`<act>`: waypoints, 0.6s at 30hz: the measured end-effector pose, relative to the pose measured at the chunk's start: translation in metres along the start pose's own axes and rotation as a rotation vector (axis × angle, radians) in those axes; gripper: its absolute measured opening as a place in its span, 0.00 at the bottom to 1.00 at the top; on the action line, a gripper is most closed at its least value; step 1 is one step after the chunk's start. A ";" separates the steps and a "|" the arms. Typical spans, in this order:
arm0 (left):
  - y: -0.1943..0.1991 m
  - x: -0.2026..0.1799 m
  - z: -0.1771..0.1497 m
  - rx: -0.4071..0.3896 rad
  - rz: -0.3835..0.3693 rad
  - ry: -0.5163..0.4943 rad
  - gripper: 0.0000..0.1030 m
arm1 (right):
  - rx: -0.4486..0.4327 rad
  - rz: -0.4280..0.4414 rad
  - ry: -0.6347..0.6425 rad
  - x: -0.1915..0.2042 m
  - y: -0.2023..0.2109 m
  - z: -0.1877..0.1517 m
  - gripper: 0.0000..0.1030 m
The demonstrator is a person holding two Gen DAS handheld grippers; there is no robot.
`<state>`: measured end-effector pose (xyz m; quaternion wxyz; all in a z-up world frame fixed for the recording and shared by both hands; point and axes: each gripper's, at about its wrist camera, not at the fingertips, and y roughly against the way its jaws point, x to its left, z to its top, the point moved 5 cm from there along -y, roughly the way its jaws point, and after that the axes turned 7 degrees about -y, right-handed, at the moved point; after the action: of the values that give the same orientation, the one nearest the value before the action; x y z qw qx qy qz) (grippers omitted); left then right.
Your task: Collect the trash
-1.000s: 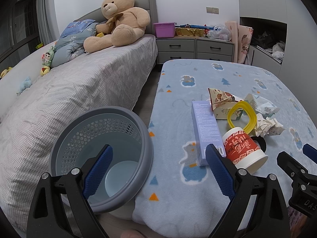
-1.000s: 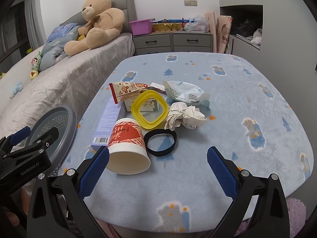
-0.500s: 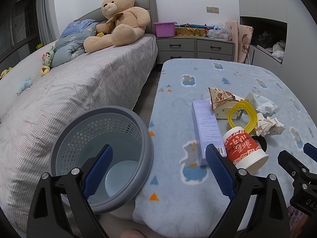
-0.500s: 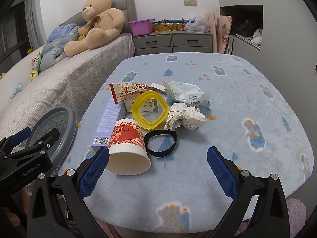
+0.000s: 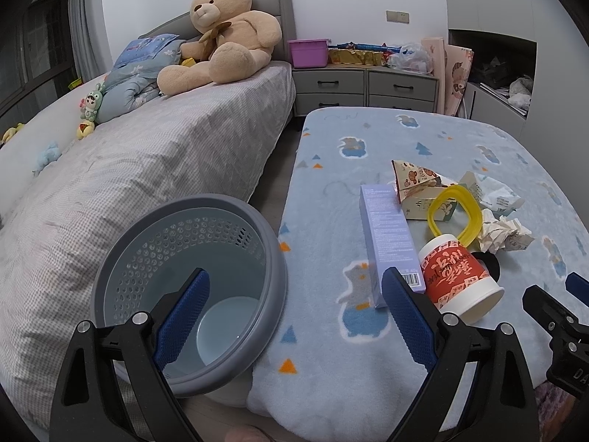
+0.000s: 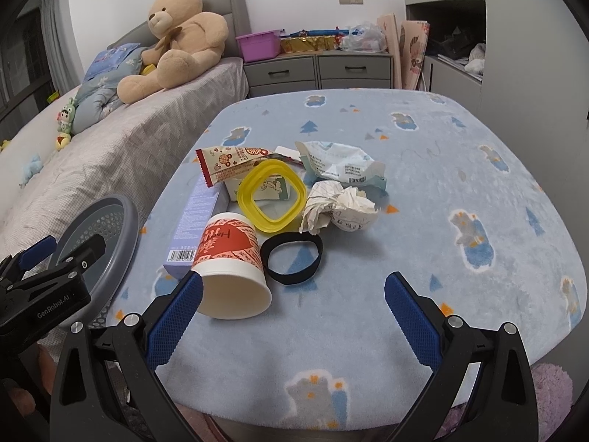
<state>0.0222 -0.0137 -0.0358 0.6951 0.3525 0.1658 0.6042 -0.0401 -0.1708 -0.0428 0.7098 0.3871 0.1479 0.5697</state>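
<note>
Trash sits in a cluster on the blanket-covered bench [image 6: 441,169]. Right wrist view shows all of it: paper cup [image 6: 230,261] on its side with its mouth toward the near edge, black ring [image 6: 293,258] touching it on the right, yellow ring [image 6: 271,199] just beyond, crumpled paper [image 6: 337,208] right of the yellow ring, purple box [image 6: 197,217] along the left side, snack wrapper [image 6: 230,164] and white pouch [image 6: 340,165] at the far side.

Left wrist view adds the grey basket [image 5: 191,272] seen from above, its perforated wall and pale bottom visible, standing between bed [image 5: 147,154] and bench, touching the blanket edge. In this view the cup [image 5: 458,276] hides most of the black ring.

Right gripper [image 6: 292,316]: jaws wide apart, holding nothing, near the bench's near edge; cup lies just beyond its left finger. Left gripper [image 5: 294,315]: jaws wide apart, holding nothing, left finger over the basket opening, right finger over the box's near end.
</note>
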 end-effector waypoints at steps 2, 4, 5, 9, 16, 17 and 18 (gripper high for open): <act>-0.002 0.002 -0.001 0.002 0.004 0.004 0.88 | 0.011 0.008 -0.005 0.000 -0.004 -0.002 0.94; -0.004 0.005 0.000 0.006 0.011 0.011 0.88 | 0.019 0.017 -0.001 0.002 -0.008 -0.002 0.94; -0.005 0.006 0.000 0.009 0.013 0.014 0.88 | 0.024 0.024 0.003 0.004 -0.010 -0.002 0.94; -0.008 0.013 0.002 0.017 0.020 0.025 0.88 | 0.057 0.065 0.014 0.017 -0.023 0.002 0.94; -0.016 0.033 0.006 0.031 0.061 0.059 0.88 | 0.114 0.089 0.026 0.041 -0.053 0.009 0.94; -0.017 0.038 0.006 0.037 0.066 0.070 0.88 | 0.124 0.085 0.026 0.043 -0.057 0.009 0.94; -0.019 0.043 0.006 0.043 0.067 0.084 0.88 | 0.130 0.078 0.028 0.044 -0.061 0.009 0.94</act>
<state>0.0493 0.0253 -0.0364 0.6591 0.3469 0.1958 0.6379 0.0220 -0.1371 -0.0706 0.6581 0.4297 0.1792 0.5917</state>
